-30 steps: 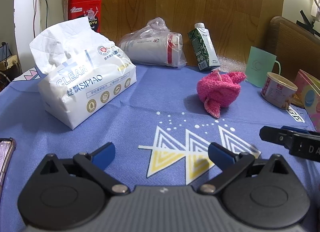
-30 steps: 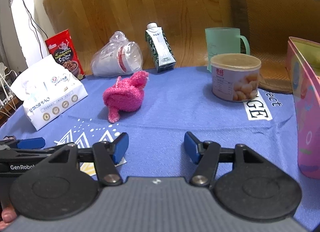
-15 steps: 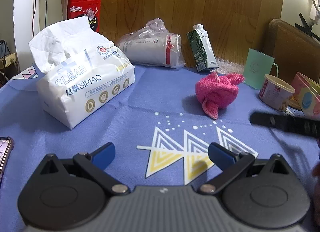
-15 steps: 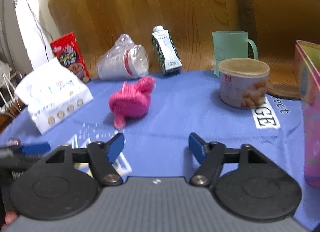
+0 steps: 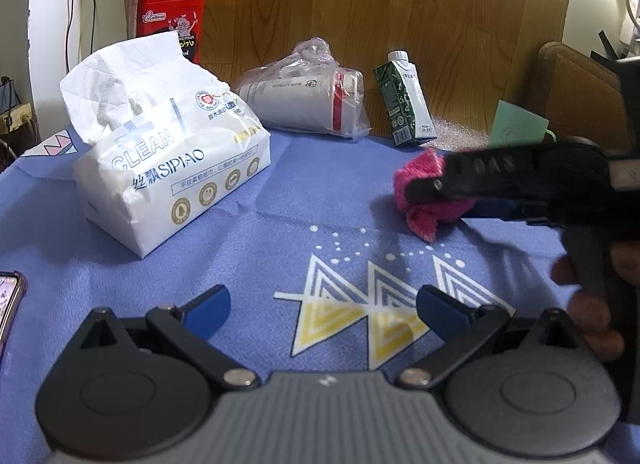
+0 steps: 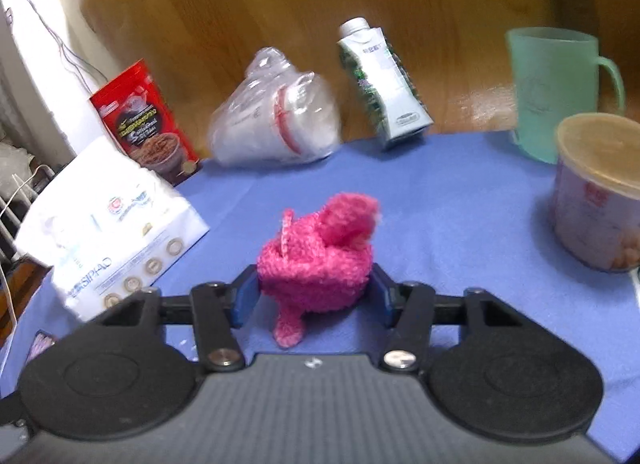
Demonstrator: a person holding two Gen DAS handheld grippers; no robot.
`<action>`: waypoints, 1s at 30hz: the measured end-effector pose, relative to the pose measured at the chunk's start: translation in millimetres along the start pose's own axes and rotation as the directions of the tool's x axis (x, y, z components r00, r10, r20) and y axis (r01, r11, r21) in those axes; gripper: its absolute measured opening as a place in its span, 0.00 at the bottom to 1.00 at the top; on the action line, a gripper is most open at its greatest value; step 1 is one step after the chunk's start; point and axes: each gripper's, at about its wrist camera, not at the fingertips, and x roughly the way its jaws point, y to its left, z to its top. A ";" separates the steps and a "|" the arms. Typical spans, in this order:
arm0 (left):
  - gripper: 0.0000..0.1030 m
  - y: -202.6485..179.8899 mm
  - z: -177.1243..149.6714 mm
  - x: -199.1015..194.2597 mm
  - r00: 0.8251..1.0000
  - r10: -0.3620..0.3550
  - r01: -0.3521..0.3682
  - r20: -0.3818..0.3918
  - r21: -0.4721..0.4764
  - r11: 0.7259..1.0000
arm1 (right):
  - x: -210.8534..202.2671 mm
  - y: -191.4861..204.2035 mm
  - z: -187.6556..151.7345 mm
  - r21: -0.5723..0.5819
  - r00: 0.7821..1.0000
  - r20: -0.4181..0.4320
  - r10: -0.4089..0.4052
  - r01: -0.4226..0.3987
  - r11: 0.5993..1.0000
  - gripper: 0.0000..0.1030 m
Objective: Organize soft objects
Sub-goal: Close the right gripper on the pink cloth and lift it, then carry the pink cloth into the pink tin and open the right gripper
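Note:
A fluffy pink knitted thing point(image 6: 316, 260) lies on the blue tablecloth point(image 5: 280, 232). My right gripper point(image 6: 314, 296) has it between its blue pads point(image 6: 245, 296). The jaws are closing, the pads stand right at its two sides, and it does not look squeezed. In the left wrist view the right gripper point(image 5: 412, 194) reaches in from the right and covers part of the pink thing point(image 5: 418, 166). My left gripper point(image 5: 324, 298) hovers open over the cloth's triangle print with nothing between its fingers. A white soft tissue pack point(image 5: 172, 168) lies at the left.
Along the wooden back wall stand a red snack pouch point(image 5: 172, 20), bagged paper cups point(image 5: 304, 100) and a green milk carton point(image 5: 404, 104). A green mug point(image 6: 556, 92) and a round tin point(image 6: 596, 192) are at the right. A phone point(image 5: 8, 304) lies at the left edge.
My right gripper moved forward to the pink thing, which now sits between its jaws, and the jaws have narrowed. The left gripper stayed put and open.

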 end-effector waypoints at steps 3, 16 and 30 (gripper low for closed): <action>1.00 0.2 0.0 -0.1 1.000 0.000 0.000 0.000 0.001 1.000 | -17.7 0.0 -12.1 -0.085 1.000 0.010 -0.021 0.022 0.996 0.55; 1.00 -30.1 -5.8 -0.2 0.999 0.004 0.002 -0.038 0.142 0.990 | -173.2 -39.0 -127.7 -0.217 0.974 0.120 -0.195 0.217 0.952 0.55; 0.99 -150.1 -28.7 -60.7 0.823 -0.540 0.565 -0.175 0.171 0.807 | -216.5 -57.5 -156.0 -0.218 0.959 0.188 -0.210 0.250 0.943 0.74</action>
